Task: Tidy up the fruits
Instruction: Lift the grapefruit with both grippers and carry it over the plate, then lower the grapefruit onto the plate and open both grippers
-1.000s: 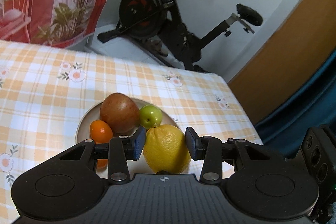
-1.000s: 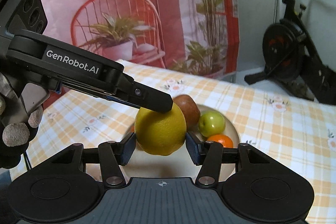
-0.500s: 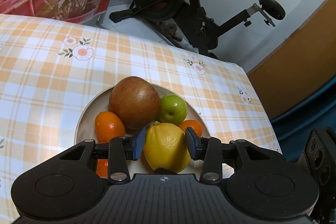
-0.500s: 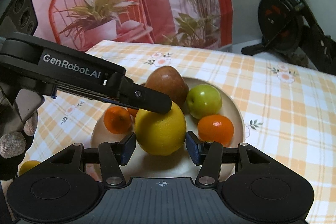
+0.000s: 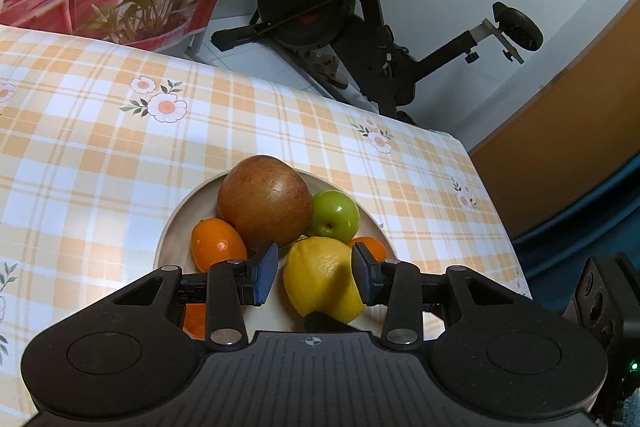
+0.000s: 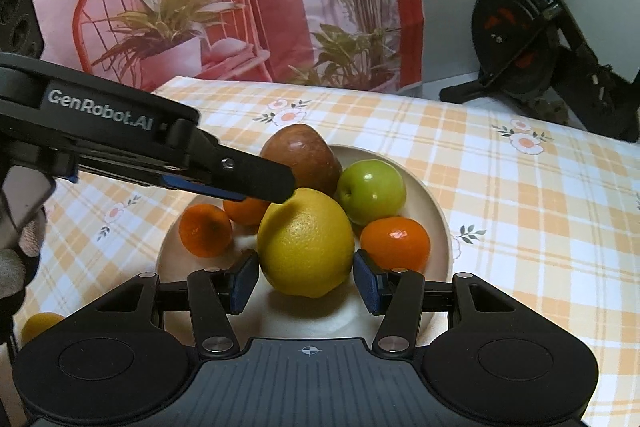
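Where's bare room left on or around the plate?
Plate is crowded: big apple, green apple, tangerines and lemon. Only its near floor under the lemon shows bare. Open checked tablecloth lies right of the rim and beyond the apples.

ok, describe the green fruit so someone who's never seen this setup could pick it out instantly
Find the round cream plate on the orange-checked tablecloth. In the right wrist view, the green apple sits at the plate's far right side, beside the big reddish-brown apple and behind the yellow lemon. It is the only green fruit there.
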A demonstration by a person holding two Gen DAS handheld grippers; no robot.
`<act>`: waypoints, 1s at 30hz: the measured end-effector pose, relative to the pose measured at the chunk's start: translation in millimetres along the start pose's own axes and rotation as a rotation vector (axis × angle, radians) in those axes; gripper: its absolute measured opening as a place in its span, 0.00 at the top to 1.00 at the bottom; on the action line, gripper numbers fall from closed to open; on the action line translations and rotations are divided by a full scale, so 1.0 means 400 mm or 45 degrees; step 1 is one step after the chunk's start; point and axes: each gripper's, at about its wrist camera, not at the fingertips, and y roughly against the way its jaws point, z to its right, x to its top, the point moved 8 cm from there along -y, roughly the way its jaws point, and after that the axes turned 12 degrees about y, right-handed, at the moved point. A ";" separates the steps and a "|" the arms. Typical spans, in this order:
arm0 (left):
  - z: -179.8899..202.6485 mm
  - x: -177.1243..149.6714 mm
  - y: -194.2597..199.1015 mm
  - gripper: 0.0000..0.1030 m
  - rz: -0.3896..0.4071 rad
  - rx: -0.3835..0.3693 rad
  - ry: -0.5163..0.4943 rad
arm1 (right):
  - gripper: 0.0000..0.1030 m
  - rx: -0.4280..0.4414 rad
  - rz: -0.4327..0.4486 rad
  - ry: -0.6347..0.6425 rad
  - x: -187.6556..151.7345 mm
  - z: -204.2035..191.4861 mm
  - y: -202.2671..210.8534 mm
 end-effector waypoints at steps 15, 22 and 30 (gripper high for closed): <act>-0.005 -0.011 0.067 0.59 0.064 0.045 -0.042 | 0.52 -0.049 0.036 0.010 0.009 -0.004 0.030; -0.011 -0.026 0.126 0.59 0.114 0.078 -0.066 | 0.52 -0.064 0.113 0.025 0.018 -0.028 0.110; -0.026 -0.049 0.233 0.59 0.218 0.160 -0.153 | 0.52 -0.082 0.208 -0.015 -0.005 -0.072 0.204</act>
